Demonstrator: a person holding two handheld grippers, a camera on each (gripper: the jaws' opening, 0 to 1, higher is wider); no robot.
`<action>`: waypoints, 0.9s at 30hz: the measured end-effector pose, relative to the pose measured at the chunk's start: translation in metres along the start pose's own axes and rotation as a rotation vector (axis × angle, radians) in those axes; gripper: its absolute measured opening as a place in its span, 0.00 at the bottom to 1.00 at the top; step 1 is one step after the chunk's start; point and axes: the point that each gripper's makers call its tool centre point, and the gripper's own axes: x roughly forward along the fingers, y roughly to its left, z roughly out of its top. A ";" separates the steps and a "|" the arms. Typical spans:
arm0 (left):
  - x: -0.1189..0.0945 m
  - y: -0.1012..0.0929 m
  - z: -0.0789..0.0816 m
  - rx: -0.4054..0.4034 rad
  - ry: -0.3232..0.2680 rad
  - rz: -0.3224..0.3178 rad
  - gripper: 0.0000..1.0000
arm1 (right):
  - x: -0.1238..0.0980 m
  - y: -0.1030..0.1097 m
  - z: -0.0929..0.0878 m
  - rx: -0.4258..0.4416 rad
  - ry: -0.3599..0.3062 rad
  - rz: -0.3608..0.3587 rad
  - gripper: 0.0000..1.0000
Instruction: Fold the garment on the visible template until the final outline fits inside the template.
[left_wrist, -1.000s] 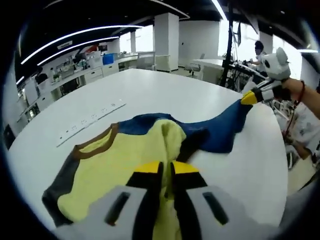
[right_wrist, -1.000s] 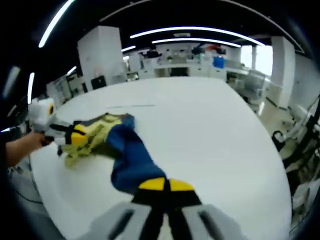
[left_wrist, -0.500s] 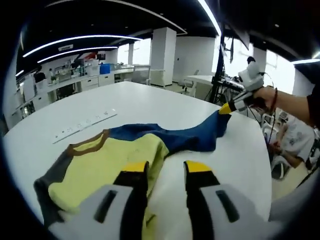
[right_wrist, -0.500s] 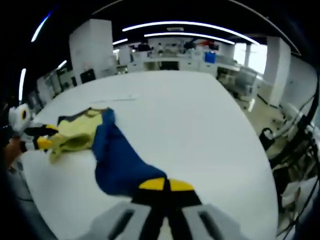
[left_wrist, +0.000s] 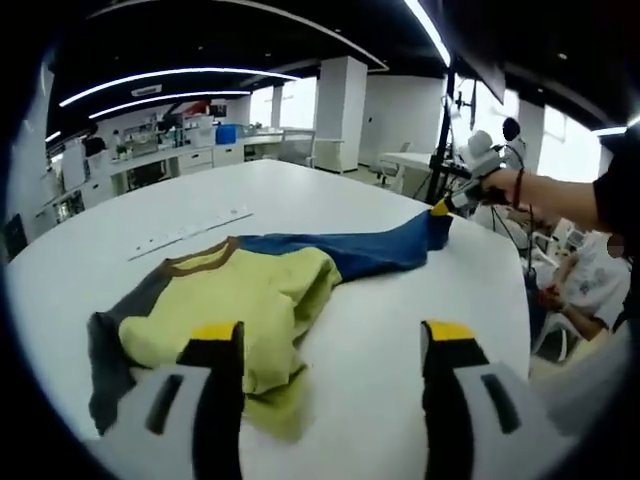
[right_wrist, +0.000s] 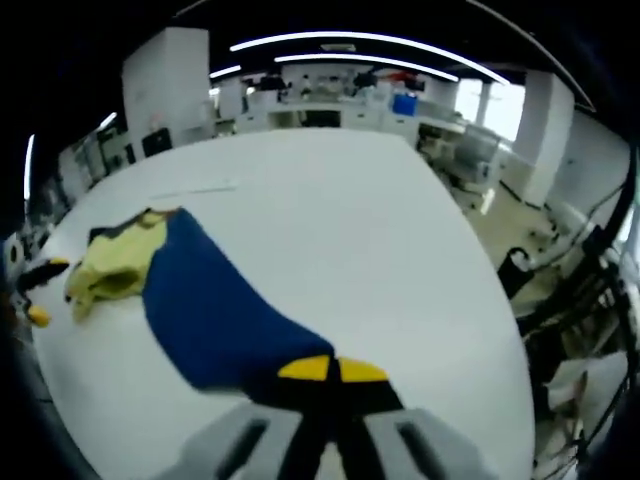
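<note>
Garment (left_wrist: 250, 295) is seen lying on the white desk (left_wrist: 330, 195), spread partly flat, w/ the yellow body bunched and creased near the desk's near edge in the left gripper view. A brown collar band and a dark grey sleeve are seen on the side away from the blue part. The blue sleeve (left_wrist: 370, 250) is drawn out taut from the yellow body toward the desk edge on the person's right side.

Left gripper (left_wrist: 335, 335) is held w/ jaws wide apart, yellow-tipped; nothing is gripped betw. them. It hangs just above the near hem of the garment, one jaw over the yellow cloth, the other over bare desk.

Right gripper (right_wrist: 332, 370) is seen w/ jaws pressed together on the end of the blue sleeve (right_wrist: 215, 315); cloth runs right up into the closed tips. In the left gripper view the same right gripper (left_wrist: 440, 208) is seen at the far end of the sleeve, held by a hand (left_wrist: 500, 185), sleeve end lifted slightly off the desk.

In the right gripper view the yellow part of the garment (right_wrist: 105, 265) lies near the far desk edge, w/ the left gripper (right_wrist: 35, 315) just beside it.

A thin pale strip w/ small markings (left_wrist: 190, 230) lies flat on the desk beyond the collar, apart from the garment. Whether a template outline lies under the cloth can't be told.
</note>
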 end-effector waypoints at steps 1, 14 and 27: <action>-0.002 0.000 -0.001 -0.003 0.001 0.005 0.80 | -0.001 0.000 -0.001 0.000 0.001 -0.001 0.00; -0.021 0.007 -0.017 -0.074 0.030 0.065 0.99 | 0.022 -0.020 -0.008 -0.059 0.065 -0.067 0.00; -0.036 0.020 -0.035 -0.117 0.058 0.122 0.99 | 0.029 -0.028 -0.006 0.014 0.047 -0.089 0.02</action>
